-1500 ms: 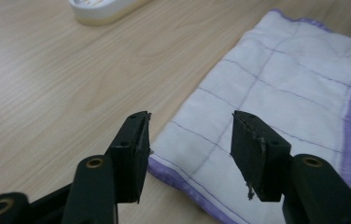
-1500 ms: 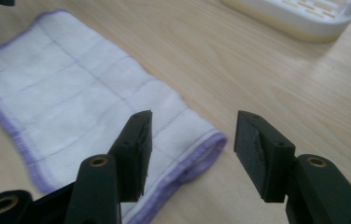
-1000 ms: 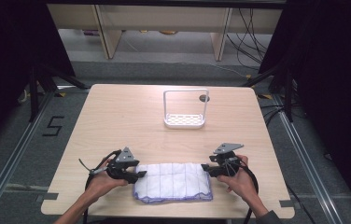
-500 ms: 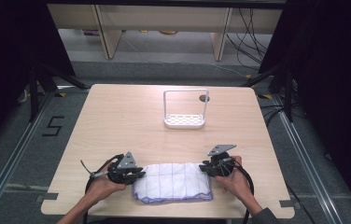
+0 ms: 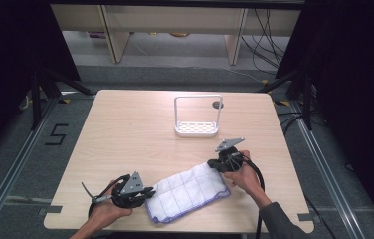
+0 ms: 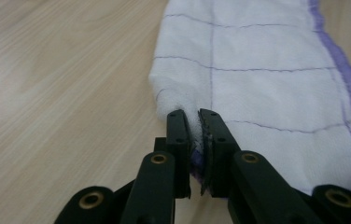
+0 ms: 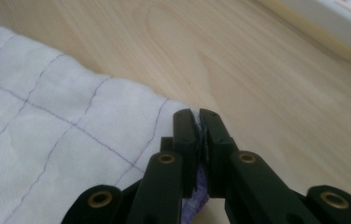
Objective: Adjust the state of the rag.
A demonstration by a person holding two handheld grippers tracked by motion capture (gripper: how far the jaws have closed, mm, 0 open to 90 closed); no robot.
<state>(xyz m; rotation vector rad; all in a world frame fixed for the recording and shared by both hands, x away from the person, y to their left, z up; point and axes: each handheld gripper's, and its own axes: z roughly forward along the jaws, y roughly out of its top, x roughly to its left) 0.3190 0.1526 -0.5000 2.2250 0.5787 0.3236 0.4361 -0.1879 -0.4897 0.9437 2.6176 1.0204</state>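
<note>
**Op:** Pale wood worktop (image 5: pixel 125 129), dark floor and cable runs all round it. I've got the white cloth (image 5: pixel 187 191) lying slantwise near the front edge, its low end toward the front-left corner and its high end reaching to the right.

**Obs:** And the claws?

**Op:** My left claw (image 5: pixel 149 191) has just been closing and now pinches the cloth's near-left end; in the left gripper view the fabric bunches up between the fingers (image 6: pixel 179 135). My right claw (image 5: pixel 214 165) has likewise just been closing, and it's clamped on the far-right corner, with a sliver of purple hem between the fingers (image 7: pixel 185 140).

**Obs:** Why opposite ends?

**Op:** I'd judge it's to keep the cloth taut between two holds, so it lifts or folds as one flat piece and doesn't sag in the middle.

**Obs:** Room to move?

**Op:** Plenty across the middle. The white rack (image 5: pixel 197 117) stands toward the back edge, apart from the right claw but the nearest thing to it, so I'd mind a swing that way. My left hand is near the front edge, with little worktop behind it.
</note>
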